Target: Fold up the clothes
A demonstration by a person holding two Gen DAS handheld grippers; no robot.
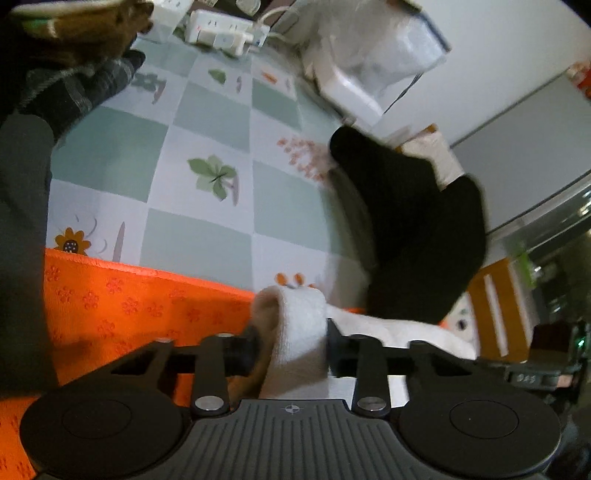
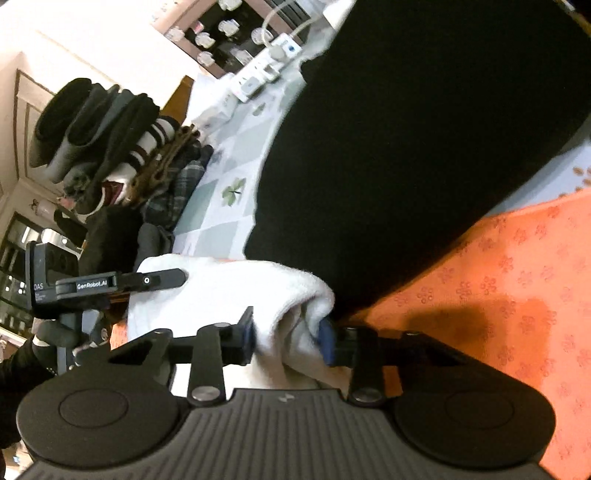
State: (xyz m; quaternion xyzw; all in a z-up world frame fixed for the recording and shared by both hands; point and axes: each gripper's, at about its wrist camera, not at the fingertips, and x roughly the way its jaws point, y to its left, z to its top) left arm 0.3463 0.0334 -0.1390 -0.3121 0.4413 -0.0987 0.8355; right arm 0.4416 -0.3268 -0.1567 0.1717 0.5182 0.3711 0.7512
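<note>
A white fleecy garment (image 1: pixel 299 332) with a black part (image 1: pixel 417 229) hangs between both grippers above an orange floral mat (image 1: pixel 122 299). My left gripper (image 1: pixel 291 350) is shut on a white fold of it. My right gripper (image 2: pixel 286 339) is shut on another white fold (image 2: pixel 236 291), with the black part (image 2: pixel 406 155) hanging large just ahead. The left gripper also shows in the right wrist view (image 2: pixel 147 280), at the left, on the same white cloth.
A checked green-and-white tablecloth (image 1: pixel 207 177) covers the table. A pile of dark and striped clothes (image 2: pixel 122 147) lies at the left. White power strips (image 1: pixel 225 29) and a white box (image 1: pixel 354 88) sit at the far edge.
</note>
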